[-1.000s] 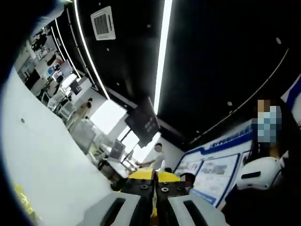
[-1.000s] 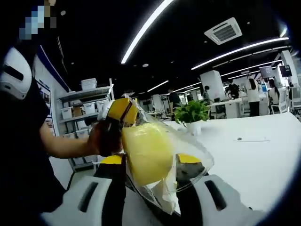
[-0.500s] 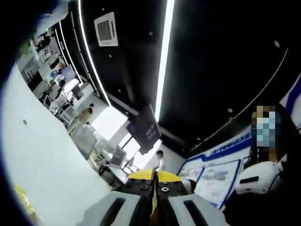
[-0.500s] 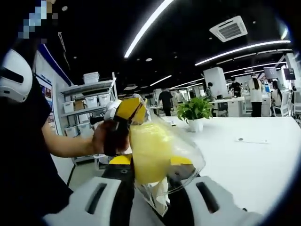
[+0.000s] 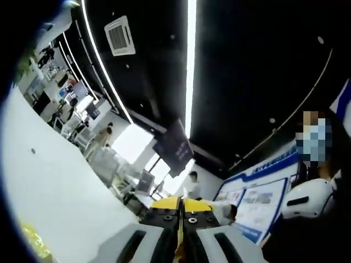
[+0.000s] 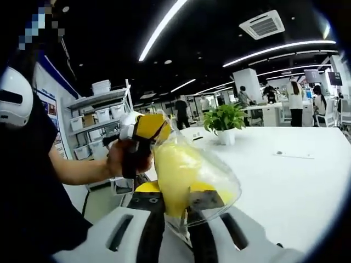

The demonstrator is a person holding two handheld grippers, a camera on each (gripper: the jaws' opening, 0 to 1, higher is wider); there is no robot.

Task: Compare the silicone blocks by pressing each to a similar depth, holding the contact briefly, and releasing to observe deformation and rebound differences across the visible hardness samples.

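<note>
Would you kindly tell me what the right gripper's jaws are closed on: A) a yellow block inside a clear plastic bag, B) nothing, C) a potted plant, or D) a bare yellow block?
A: in the right gripper view the right gripper pinches a yellow block wrapped in a clear bag.

Bagged block [image 6: 181, 175] between tongs [image 6: 175, 205] (right)

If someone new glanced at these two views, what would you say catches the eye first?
In the right gripper view, the yellow block in a clear plastic bag stands out, pinched by the right gripper low in the middle, with the left gripper at the bag's upper left. Behind it a potted plant stands on the white table. The left gripper view tilts up at a dark ceiling crossed by a bright light strip.
</note>
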